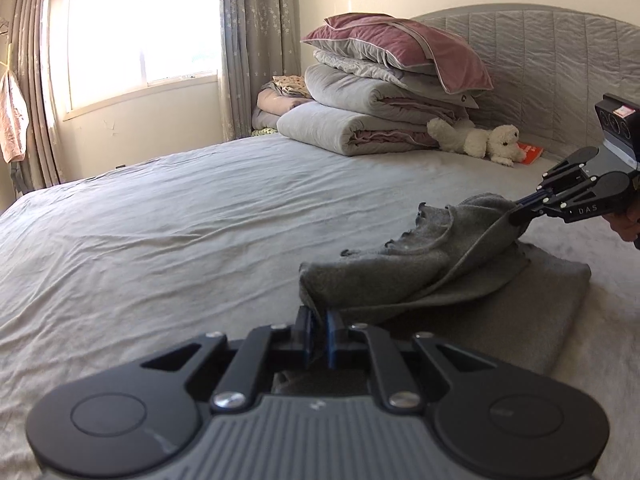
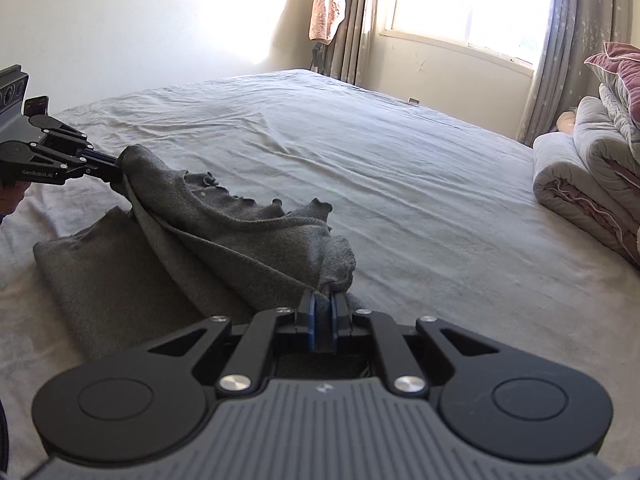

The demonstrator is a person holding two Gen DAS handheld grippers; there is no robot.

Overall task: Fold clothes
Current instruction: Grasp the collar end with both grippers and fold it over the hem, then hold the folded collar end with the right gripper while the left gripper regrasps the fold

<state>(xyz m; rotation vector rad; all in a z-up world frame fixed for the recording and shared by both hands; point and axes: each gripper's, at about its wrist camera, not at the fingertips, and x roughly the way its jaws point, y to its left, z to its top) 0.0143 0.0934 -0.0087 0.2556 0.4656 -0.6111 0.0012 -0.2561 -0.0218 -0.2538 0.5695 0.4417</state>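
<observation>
A grey knit garment (image 1: 448,276) lies partly folded on the bed, its lower part flat and its upper edge lifted. My left gripper (image 1: 318,320) is shut on one corner of the lifted edge, and it shows in the right wrist view (image 2: 114,170) at the left. My right gripper (image 2: 324,308) is shut on the other corner, and it shows in the left wrist view (image 1: 516,210) at the right. The garment (image 2: 224,240) hangs stretched between the two grippers, a little above the sheet. Its frilled hem faces up.
The bed sheet (image 1: 180,232) is light grey and wrinkled. Folded quilts and pillows (image 1: 380,92) are stacked at the headboard, with a white plush toy (image 1: 480,140) and a red book (image 1: 530,152) beside them. A window (image 1: 140,28) with curtains lies beyond.
</observation>
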